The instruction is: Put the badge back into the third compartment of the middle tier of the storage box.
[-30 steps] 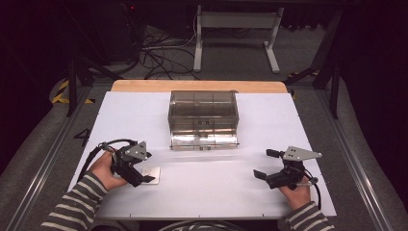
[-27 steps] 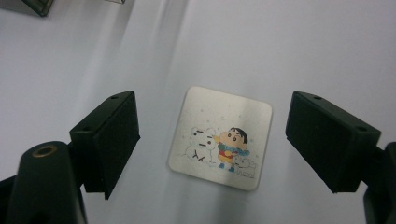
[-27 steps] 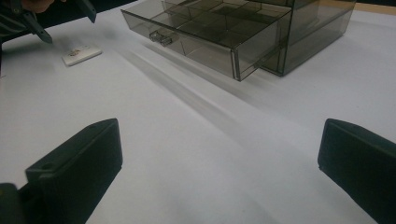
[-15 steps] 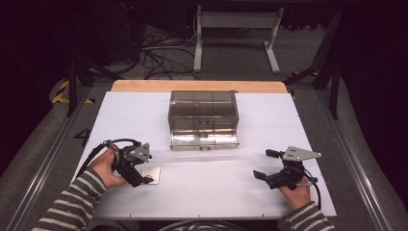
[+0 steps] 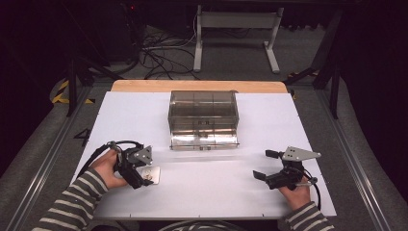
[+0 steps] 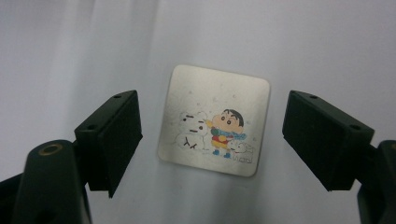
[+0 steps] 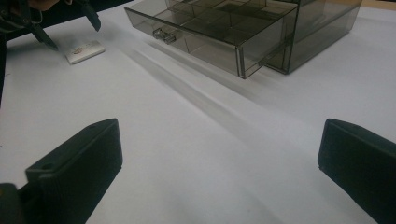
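Square card (image 6: 214, 127) with a cartoon boy and a snowman on it lies flat on the white bench (image 5: 216, 192), near the person's left hand. The left gripper (image 5: 143, 174) hangs right over it, pointing down. Its two black fingers (image 6: 116, 135) stand wide, one on each side of the card, and neither one touches it. Nothing is held yet.

The right gripper (image 5: 265, 164) rests low over the bench on the other side, well apart from the card. Its fingers (image 7: 79, 163) are wide too, with only bare bench between them.

At the back of the bench stands a smoky see-through box (image 5: 203, 113). Its drawer (image 7: 210, 32) is pulled out toward the person and has little compartments inside. They look empty, as far as one can tell.

I think the step in hand is picking up the card, and it has only just begun. Next, the left fingers need to go down until they reach the bench, then close on the card's two edges. The card is thin and flat, so the fingers may slip over it. Tipping one edge up first might help. After that, the open drawer looks like the place for it.
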Tool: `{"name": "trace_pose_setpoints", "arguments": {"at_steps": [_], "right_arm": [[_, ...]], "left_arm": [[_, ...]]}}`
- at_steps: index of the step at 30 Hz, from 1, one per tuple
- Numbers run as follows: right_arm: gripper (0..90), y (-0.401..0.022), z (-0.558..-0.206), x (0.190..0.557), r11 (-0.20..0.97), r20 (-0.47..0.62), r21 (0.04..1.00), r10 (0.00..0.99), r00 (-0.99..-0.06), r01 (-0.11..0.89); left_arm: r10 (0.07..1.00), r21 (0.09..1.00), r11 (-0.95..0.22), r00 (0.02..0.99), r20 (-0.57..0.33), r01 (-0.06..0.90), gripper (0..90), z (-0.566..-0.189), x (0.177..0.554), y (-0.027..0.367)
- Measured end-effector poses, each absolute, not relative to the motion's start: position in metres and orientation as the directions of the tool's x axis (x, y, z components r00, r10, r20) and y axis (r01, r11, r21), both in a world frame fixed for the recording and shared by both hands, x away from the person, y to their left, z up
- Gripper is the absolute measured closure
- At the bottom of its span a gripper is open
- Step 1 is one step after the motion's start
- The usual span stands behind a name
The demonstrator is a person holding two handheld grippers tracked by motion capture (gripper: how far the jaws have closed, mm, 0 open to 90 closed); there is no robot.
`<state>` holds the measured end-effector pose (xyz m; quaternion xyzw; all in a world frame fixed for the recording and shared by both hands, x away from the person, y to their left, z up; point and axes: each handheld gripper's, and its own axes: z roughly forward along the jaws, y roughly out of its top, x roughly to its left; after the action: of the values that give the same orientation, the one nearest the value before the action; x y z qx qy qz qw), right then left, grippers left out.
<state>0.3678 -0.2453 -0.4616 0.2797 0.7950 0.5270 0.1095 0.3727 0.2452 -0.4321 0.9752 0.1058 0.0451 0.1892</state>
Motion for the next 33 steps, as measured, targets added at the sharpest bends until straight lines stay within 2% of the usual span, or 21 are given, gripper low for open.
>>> {"name": "trace_pose_setpoints", "arguments": {"at_steps": [16, 21, 24, 33], "right_arm": [[0.5, -0.244, -0.462, 0.367, 0.293, 0.119, 0.899, 0.555, -0.824, 0.327], [0.5, -0.244, -0.462, 0.367, 0.294, 0.117, 0.899, 0.553, -0.825, 0.324], [0.5, -0.244, -0.462, 0.367, 0.296, 0.118, 0.898, 0.551, -0.826, 0.326], [0.5, -0.243, -0.462, 0.367, 0.298, 0.117, 0.897, 0.551, -0.826, 0.326]], "left_arm": [[0.187, 0.314, -0.934, 0.982, 0.030, 0.168, 22.9, -0.446, 0.373, 0.241], [0.192, 0.324, -0.929, 0.981, 0.011, 0.178, 27.0, -0.447, 0.375, 0.243], [0.191, 0.329, -0.928, 0.982, 0.012, 0.176, 33.4, -0.446, 0.374, 0.243], [0.183, 0.320, -0.933, 0.983, 0.023, 0.166, 33.5, -0.445, 0.374, 0.242]]}}
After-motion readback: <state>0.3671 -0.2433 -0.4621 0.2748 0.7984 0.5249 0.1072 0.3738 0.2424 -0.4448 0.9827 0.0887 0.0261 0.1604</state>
